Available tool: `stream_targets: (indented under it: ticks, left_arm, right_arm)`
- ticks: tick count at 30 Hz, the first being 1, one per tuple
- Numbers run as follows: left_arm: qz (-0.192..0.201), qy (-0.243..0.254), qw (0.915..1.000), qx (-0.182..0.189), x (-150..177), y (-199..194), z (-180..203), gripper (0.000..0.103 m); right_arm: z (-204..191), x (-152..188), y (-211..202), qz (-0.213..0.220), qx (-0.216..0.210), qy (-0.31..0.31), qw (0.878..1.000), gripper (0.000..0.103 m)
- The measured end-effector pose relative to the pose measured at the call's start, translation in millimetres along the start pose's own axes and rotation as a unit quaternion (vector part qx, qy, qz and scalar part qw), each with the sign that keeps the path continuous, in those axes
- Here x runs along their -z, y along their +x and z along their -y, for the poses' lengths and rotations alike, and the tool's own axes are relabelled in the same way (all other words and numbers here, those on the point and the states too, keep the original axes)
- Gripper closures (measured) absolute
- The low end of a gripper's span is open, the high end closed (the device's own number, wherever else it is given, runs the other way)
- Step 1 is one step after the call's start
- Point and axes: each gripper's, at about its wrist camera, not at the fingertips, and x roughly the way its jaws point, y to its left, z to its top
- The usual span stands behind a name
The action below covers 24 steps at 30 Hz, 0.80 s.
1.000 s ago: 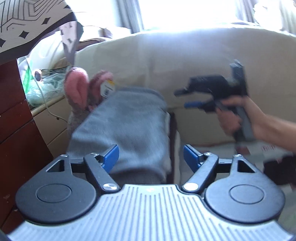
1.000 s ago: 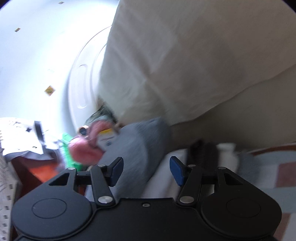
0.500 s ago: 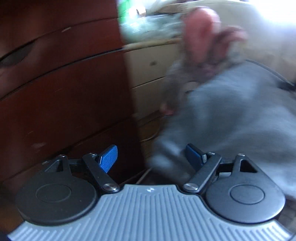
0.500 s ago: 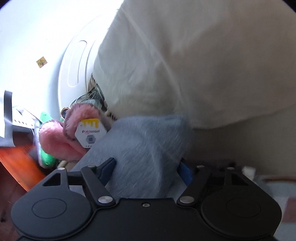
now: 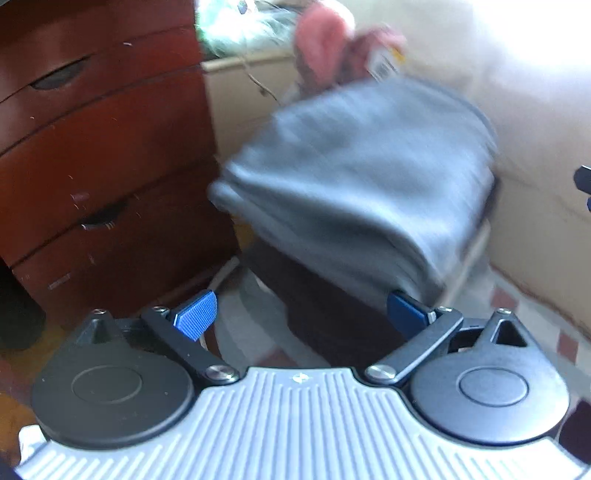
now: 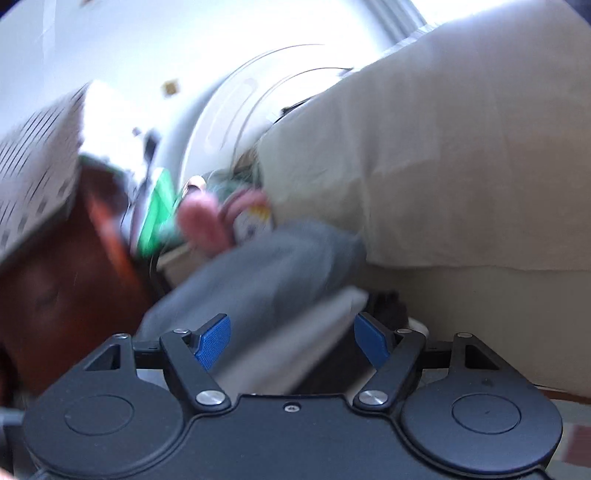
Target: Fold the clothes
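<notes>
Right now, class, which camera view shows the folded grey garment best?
The left wrist view: the grey garment fills the middle, folds visible, though blurred. The right wrist view shows it lower, smaller and more smeared.

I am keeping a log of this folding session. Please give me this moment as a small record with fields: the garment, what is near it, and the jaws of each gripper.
garment: grey folded garment, lying in a stack; picture blurred
behind garment: pink plush toy with a paper tag
left of garment: red-brown wooden drawers
right of garment: cream cover
left gripper: jaws opening, nothing pressed between them; right pad near the garment's lower edge
right gripper: jaws opening, apart, with the garment's near edge in the gap, not gripped
</notes>
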Motion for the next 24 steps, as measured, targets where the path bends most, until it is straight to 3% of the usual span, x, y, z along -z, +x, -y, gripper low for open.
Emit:
stream_targets:
  ticks: [5,10,15,24]
  left_arm:
    - [-0.018,0.039,0.9990,0.007,18,-32,35,0.003]
    - [-0.030,0.046,0.9984,0.015,36,-65,49,0.001]
    - [-0.040,0.080,0.9960,0.009,52,-96,69,0.001]
    - [-0.023,0.136,0.9891,0.051,86,-143,94,0.000]
  right_arm:
    - [-24,34,-49,-0.032,-0.018,-0.049,0.998,0.024]
    - [-34,48,-91,-0.054,-0.042,-0.056,0.996,0.023]
    - [-36,56,-138,-0.073,-0.011,-0.046,0.996,0.022]
    - [-36,79,-190,-0.116,0.076,-0.032,0.990,0.021]
